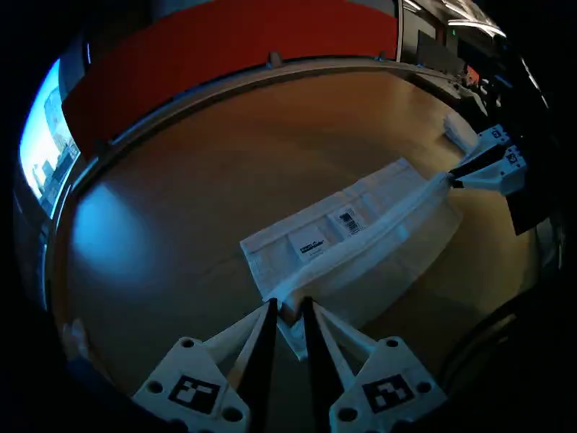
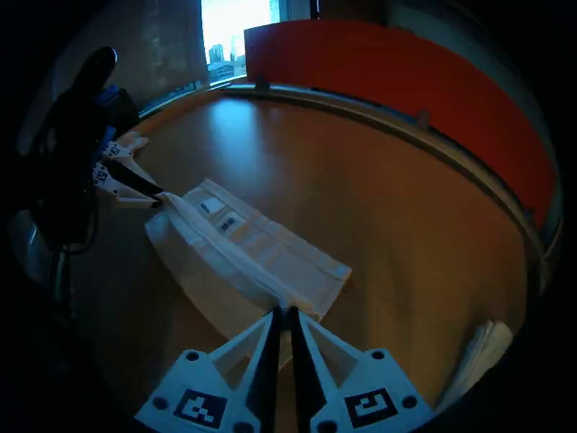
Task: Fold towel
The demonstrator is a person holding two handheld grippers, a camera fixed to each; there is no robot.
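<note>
**Left gripper** (image 1: 290,307): fingers clenched on one end corner of the towel (image 1: 339,238), with cloth pinched between the tips.

**Right gripper** (image 2: 284,312): fingers drawn almost together, clamped on the corner at the towel's opposite end.

**Towel:** white and long, lying on the table (image 1: 216,166) between the two grippers. One long edge is raised as a taut ridge running from gripper to gripper. The layer behind it lies flat, with two labels (image 1: 310,242) facing up.

**Table:** brown wood with a curved rim and a pale bluish glare patch.

**Room:** a red partition (image 1: 216,50) stands along the table's far edge, with a bright window (image 1: 43,144) beside it.

**Left gripper view:** ceiling light strips (image 1: 469,25) at upper right.

**Right gripper view:** a stack of white cloth (image 2: 482,350) sits near the table rim, well apart from the towel. A dark shape (image 2: 72,144) behind the left gripper is too dim to make out.
</note>
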